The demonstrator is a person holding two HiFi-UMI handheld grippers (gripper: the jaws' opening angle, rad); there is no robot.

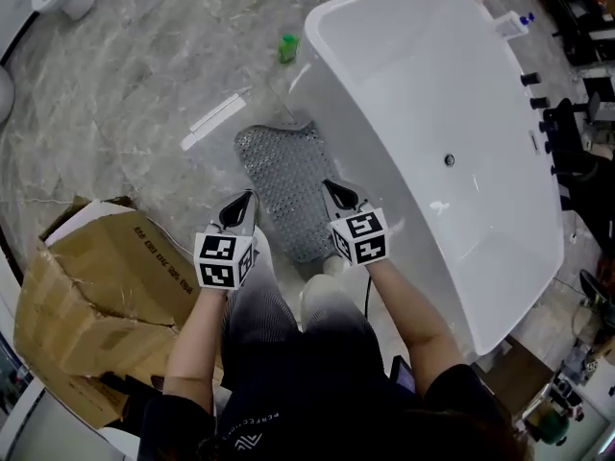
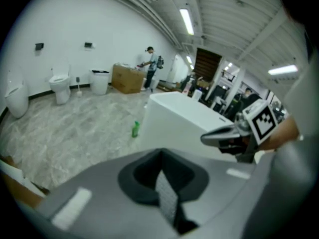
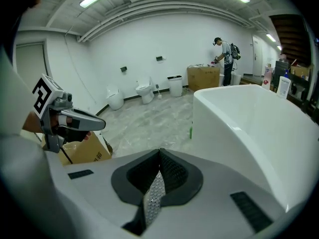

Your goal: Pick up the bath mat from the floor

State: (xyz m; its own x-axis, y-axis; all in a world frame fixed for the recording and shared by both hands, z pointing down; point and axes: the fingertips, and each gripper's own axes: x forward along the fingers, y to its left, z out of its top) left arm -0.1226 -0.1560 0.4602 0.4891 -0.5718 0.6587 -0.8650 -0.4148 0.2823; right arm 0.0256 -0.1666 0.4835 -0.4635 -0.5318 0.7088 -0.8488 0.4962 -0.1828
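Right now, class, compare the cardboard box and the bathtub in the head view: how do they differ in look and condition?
The cardboard box is brown and matte; the bathtub is white and glossy. The box is torn and crumpled; the bathtub is smooth and intact. The bathtub looks much larger than the box. Both stand on the marble floor, flanking the bath mat.

The head view looks steeply down from above onto the floor (image 1: 125,84) and bathtub (image 1: 413,84). The gripper views sit close behind the left tongs (image 2: 160,156) and right tongs (image 3: 159,153), facing nearly level across the room. All three views share the bathtub and green bottle (image 1: 287,48).
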